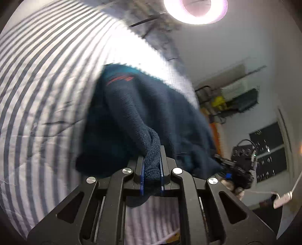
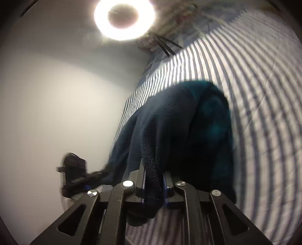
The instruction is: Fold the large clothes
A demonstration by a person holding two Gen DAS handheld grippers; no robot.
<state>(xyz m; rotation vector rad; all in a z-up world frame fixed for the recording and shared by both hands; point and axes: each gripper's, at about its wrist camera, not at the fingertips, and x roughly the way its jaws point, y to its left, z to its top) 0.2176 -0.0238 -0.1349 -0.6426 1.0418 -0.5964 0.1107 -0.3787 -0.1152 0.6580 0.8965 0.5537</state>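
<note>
On the striped sheet, your left gripper stands nearly closed, its blue-edged pads pinching a thick roll of the dark teal fleece. The garment hangs forward from that pinch and drapes down onto the bed, a small red logo showing near its far edge. Off to the right of that view, your right gripper is seen blurred at the fleece's other end.

From the right wrist, the same picture repeats: your right gripper is nearly closed on a bunched fold of the fleece, with a tail of cloth poking back below the pads. The left gripper shows as a dark blur at the left, apparently at the cloth's other corner. A ring lamp glares overhead.

Expect the fleece to handle as soft, thick and floppy, with some weight for a garment; it sags between your two grips and keeps no shape of its own. Its pile looks grippy, not slippery, so the pinches should hold, though a bulky roll can creep out of narrow pads. Nothing here is fragile. You do best holding at edges or corners, one layer-bundle in each gripper, well apart, so the cloth spreads taut between them.
</note>
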